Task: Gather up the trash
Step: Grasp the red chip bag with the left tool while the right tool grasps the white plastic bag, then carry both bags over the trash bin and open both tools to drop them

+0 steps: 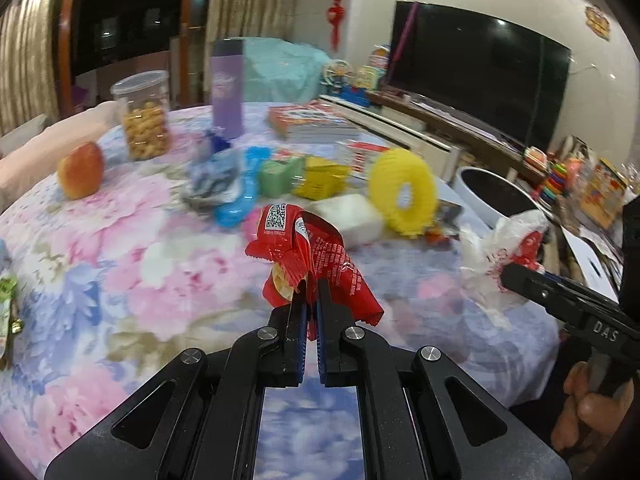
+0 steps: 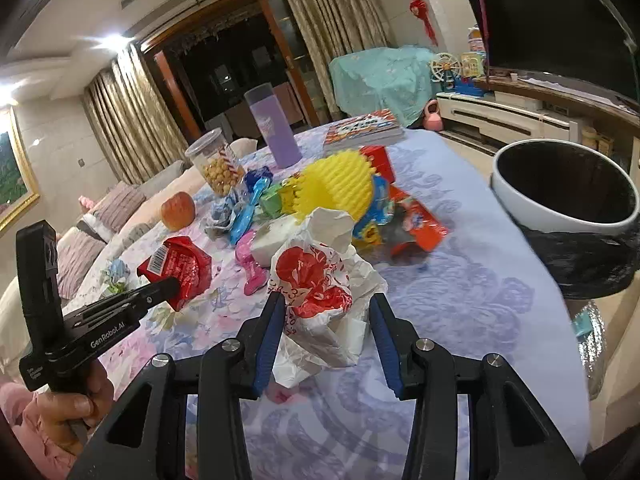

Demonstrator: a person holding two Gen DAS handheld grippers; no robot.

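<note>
Left gripper (image 1: pixel 312 292) pinches red wrapper (image 1: pixel 310 256) – lifted off the table (image 1: pixel 120 248)

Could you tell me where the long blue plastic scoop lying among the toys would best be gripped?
Probably the long blue plastic scoop is best taken across its narrow handle, coming from above: it lies flat on the floral tablecloth, with toys crowding its far end.

Crumpled red wrapper (image 1: pixel 312 260) and crumpled white-red plastic bag (image 2: pixel 324 292), both lifted.

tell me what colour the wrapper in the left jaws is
Red, with white print and a QR code on the wrapper; it shows best in the left wrist view.
</note>
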